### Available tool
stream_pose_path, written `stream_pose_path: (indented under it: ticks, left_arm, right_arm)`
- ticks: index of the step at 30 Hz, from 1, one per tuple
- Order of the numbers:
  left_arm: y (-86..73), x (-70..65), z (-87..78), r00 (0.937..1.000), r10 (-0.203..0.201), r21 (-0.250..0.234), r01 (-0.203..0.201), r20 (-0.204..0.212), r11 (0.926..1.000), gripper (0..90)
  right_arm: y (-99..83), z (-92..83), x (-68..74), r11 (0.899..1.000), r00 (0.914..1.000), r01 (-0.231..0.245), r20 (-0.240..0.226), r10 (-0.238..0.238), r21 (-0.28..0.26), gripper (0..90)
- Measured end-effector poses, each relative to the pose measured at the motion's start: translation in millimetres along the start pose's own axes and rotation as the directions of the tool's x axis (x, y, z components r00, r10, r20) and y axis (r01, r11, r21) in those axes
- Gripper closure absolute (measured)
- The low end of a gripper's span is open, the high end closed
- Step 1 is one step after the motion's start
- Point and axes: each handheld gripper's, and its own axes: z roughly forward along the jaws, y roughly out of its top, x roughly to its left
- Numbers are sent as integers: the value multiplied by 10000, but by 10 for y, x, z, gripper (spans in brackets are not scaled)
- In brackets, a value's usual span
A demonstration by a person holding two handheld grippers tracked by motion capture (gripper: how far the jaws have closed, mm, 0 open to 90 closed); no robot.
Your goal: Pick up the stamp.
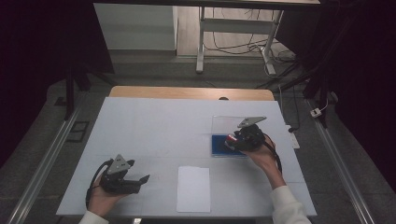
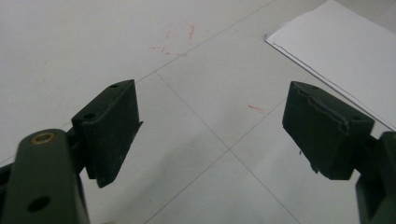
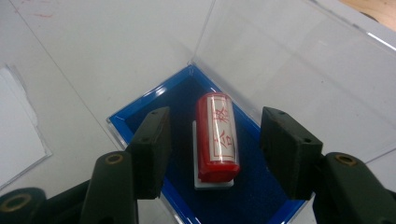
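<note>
A red stamp (image 3: pixel 217 137) with red characters on a clear face lies in a blue-lined case (image 3: pixel 184 95) whose clear lid (image 3: pixel 299 60) stands open behind it. My right gripper (image 3: pixel 215 149) hangs over the case with a jaw on each side of the stamp, and a gap shows at both sides. In the high view the case (image 1: pixel 217 144) sits at the table's right, partly under the right gripper (image 1: pixel 236 140). My left gripper (image 1: pixel 140 179) rests near the front left, open, with bare table between its jaws (image 2: pixel 210 135).
A white sheet of paper (image 1: pixel 193 188) lies at the front middle of the white table (image 1: pixel 154 126), to the right of the left gripper; its corner (image 2: pixel 336 46) shows past the left jaws. Faint red marks (image 2: pixel 177 42) are on the tabletop.
</note>
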Motion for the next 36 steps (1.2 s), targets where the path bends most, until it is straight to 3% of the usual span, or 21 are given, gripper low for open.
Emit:
stream_pose_path:
  ticks: [8, 13, 25, 36]
  left_arm:
    - [-3, 3, 2, 10000, -10, -6, 10, 6, 10000, 190]
    - [-3, 10, -1, 10000, -21, -12, 21, 10, 10000, 190]
    - [2, 26, 15, 10000, 18, 5, -18, -4, 10000, 190]
    - [-5, 22, 18, 10000, 69, 30, -69, 27, 10000, 191]
  right_arm:
    - [3, 35, 8, 10000, 10000, 55, 82, -55, 6, 561]
    - [-2, 42, -7, 10000, 10000, -22, 71, 22, 15, 676]
    - [2, 35, 8, 10000, 10000, -2, 72, 2, 18, 696]
    - [33, -96, -4, 9984, 10000, -3, 96, 8, -568, 696]
